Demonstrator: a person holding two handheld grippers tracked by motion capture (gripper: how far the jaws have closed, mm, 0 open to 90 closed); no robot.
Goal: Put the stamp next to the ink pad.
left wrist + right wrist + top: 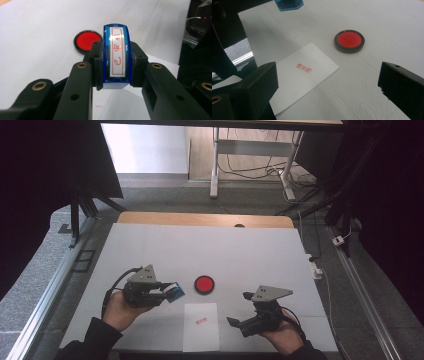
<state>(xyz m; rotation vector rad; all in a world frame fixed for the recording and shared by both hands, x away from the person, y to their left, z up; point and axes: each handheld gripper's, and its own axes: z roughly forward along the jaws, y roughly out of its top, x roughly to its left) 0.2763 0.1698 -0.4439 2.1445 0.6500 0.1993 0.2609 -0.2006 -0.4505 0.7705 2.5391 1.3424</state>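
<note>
My left gripper (pixel 170 291) is shut on a blue stamp (pixel 175 291) and holds it above the table, left of the red ink pad (pixel 204 284). In the left gripper view the stamp (pixel 116 56) sits clamped between the jaws, its white label with red characters facing the camera, and the ink pad (pixel 86 40) lies beyond it. A white sheet of paper (pixel 201 326) with a red stamped mark (pixel 201 322) lies at the table's front edge. My right gripper (pixel 241 309) stands open to the right of the paper, with nothing between its jaws. The stamped mark (pixel 304 68) and ink pad (pixel 349 41) lie ahead of it.
The table (pixel 250 255) is covered in white, with a wooden strip (pixel 205 219) at its far edge. Aluminium rails (pixel 40 307) run along both sides. Cables and a white plug (pixel 340 240) lie on the floor to the right.
</note>
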